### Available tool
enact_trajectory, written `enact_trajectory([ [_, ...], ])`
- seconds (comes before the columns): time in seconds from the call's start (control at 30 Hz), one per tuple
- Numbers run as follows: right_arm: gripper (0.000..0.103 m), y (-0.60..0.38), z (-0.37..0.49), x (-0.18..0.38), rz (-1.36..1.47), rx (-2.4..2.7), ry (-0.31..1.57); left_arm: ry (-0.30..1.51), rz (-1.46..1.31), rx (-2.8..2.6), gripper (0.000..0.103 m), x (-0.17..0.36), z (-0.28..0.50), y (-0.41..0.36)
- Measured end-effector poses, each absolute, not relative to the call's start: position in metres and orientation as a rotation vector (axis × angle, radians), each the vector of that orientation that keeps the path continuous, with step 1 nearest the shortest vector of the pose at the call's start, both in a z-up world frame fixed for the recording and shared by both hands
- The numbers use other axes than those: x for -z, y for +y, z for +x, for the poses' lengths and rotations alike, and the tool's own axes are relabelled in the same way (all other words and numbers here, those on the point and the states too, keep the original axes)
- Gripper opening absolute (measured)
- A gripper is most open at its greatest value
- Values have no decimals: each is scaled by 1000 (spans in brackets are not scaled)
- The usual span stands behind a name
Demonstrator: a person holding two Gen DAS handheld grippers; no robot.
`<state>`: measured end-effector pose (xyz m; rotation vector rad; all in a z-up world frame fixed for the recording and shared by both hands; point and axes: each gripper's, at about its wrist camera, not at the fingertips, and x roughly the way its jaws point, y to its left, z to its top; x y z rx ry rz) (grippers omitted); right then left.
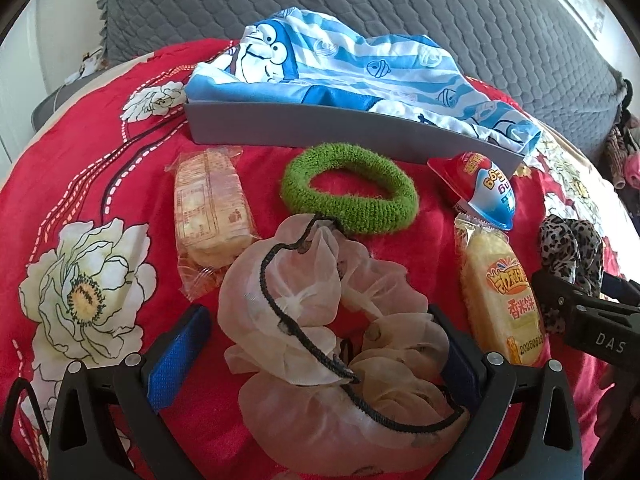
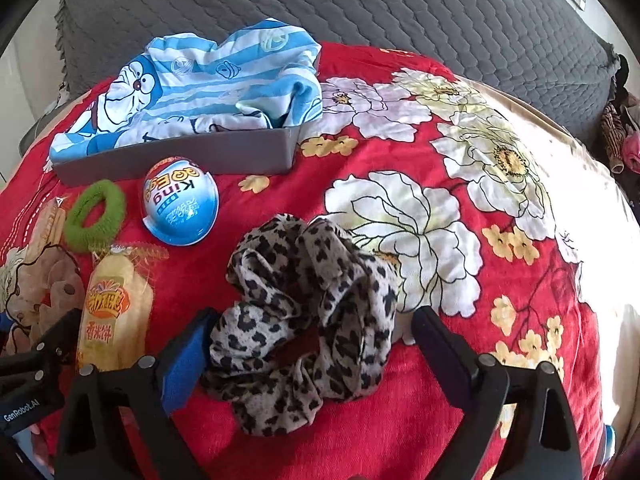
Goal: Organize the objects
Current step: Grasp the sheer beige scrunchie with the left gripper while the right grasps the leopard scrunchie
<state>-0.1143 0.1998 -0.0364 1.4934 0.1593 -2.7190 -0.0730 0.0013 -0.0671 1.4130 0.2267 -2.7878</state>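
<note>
The leopard scrunchie (image 2: 308, 316) lies on the red flowered bedspread (image 2: 400, 420), between the fingers of the right tool (image 2: 316, 344), which stand wide on either side of it with no pad clearly pressing. The left tool (image 1: 316, 344) is also wide, straddling the sheer cream scrunchie (image 1: 320, 320) with its black elastic cord (image 1: 304, 300); its right finger is close against the fabric, but I would not call that a grip.

Just beyond are a yellow snack bar (image 1: 496, 292), a wrapped cracker pack (image 1: 212, 216), a green hair band (image 1: 348, 188) and a toy egg (image 2: 180, 200). Behind them sits the grey tray (image 1: 340, 132), already filled by a blue striped cloth (image 1: 340, 76).

Likely risks: both scrunchies are soft and puffy, so closing may pinch only an outer fold and let the rest slip free on lifting. The loose cord could snag a finger. The two tools are near each other and could collide, and the cloth leaves little room in the tray.
</note>
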Motion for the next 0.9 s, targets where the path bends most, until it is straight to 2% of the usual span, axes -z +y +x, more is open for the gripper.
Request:
enact_trajectory([
  [0.27, 80, 201, -117, 36, 1487, 2715, 155, 256, 1425, 2800, 102, 66, -75, 0],
  [0.4, 67, 200, -117, 34, 1476, 2708, 158, 268, 1433, 2816, 96, 64, -72, 1],
  [0.47, 59, 199, -117, 34, 1477, 2700, 167, 269, 1445, 2822, 90, 64, -71, 2],
  [0.53, 52, 198, -116, 33, 1477, 2690, 178, 270, 1449, 2835, 74, 63, -69, 4],
  [0.6, 45, 197, -115, 33, 1479, 2684, 185, 255, 1456, 2844, 67, 63, -69, 6],
  [0.9, 30, 199, -116, 32, 1495, 2660, 154, 262, 1477, 2864, 46, 61, -66, 8],
])
